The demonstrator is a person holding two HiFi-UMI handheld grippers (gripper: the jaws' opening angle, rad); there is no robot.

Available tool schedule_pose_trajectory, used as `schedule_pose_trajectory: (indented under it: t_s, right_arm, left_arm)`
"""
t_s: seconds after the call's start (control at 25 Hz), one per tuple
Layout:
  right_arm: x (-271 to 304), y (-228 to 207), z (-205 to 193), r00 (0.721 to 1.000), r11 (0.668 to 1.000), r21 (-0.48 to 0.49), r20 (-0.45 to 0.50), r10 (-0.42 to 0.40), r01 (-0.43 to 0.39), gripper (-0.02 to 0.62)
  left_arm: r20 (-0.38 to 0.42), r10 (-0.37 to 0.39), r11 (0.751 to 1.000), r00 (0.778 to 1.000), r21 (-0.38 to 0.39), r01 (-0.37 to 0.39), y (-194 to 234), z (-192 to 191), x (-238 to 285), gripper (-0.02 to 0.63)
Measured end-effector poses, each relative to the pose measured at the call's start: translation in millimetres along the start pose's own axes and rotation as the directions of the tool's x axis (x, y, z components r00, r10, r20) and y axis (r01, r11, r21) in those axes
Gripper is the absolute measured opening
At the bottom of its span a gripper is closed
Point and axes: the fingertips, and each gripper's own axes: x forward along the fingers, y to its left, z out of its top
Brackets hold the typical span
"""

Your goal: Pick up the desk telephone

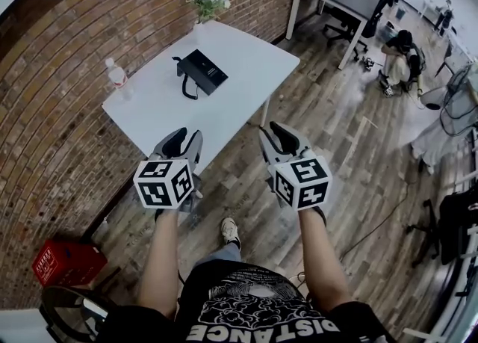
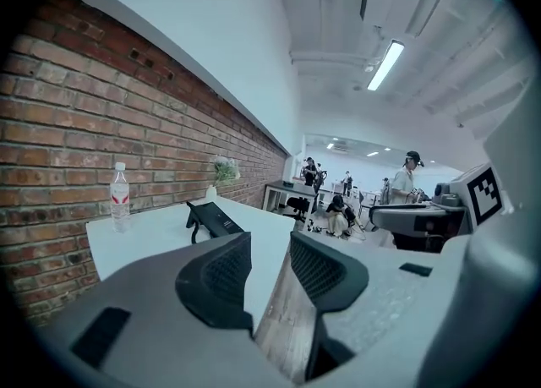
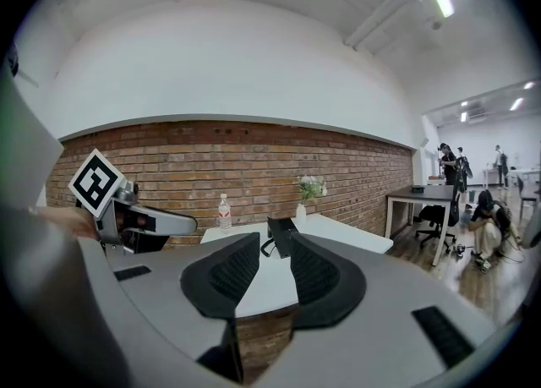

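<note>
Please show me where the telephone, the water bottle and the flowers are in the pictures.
telephone (image 1: 203, 71): head view, on the middle of its black body.
water bottle (image 1: 118, 78): head view, on its clear body below the cap.
flowers (image 1: 209, 1): head view, on the blossoms.

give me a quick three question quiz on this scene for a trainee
1. True or false: the desk telephone is already lifted off the white table.
2. What stands on the table near the corner by the brick wall, left of the telephone in the head view?
3. Fill in: the jaws of the left hand-held gripper and the right hand-held gripper stand ____, with nothing between them.
Key: 1 false, it lies on the table. 2 a water bottle. 3 apart.
</note>
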Motion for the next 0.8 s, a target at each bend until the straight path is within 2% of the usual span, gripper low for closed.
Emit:
schedule_pose_trajectory:
  t_s: [0.56, 0.8]
  right_arm:
    - [136.6, -30.9, 17.9, 0.997, 0.999, -0.001, -0.071, 0.038, -0.038, 0.13]
    - [178.9, -42.5, 23.0, 0.996, 0.999, 0.003, -0.082, 0.041, -0.041, 0.14]
  left_arm:
    - [-0.045, 0.007, 0.999, 0.999, -0.038, -0.009, 89.2, 30.6, 99.4, 0.163]
    - [-0.054, -0.006, 0.999, 0.999, -0.041, 0.003, 111.5, 41.5, 134.7, 0.169]
